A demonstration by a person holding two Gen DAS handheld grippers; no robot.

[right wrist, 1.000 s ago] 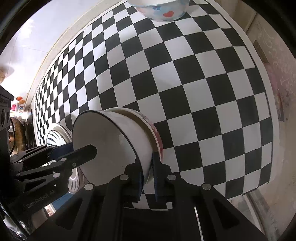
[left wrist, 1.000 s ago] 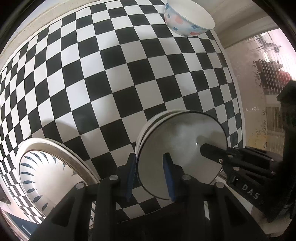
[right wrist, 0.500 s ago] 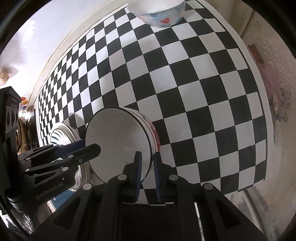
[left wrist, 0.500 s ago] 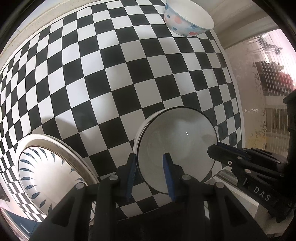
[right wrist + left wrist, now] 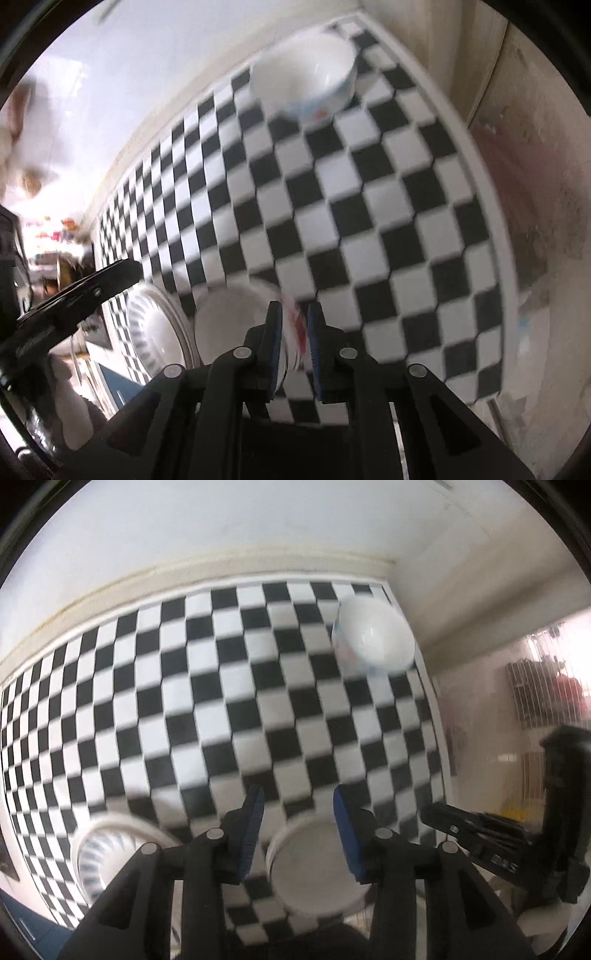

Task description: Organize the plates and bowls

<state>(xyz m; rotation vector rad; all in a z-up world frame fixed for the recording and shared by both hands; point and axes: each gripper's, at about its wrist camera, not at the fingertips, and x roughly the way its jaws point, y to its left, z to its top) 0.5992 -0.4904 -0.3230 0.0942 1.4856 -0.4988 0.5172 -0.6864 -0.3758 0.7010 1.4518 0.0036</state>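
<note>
Bowl stack (image 5: 314,871) set on checkered counter (image 5: 221,709) beside patterned plate (image 5: 99,853); left gripper (image 5: 297,812) and right gripper (image 5: 294,325) opening, pads clear of it; far bowl (image 5: 306,77) left unstacked.

Only blurred pale lettering (perhaps "DAS", upside down) on the right gripper (image 5: 428,814), not surely legible.
</note>
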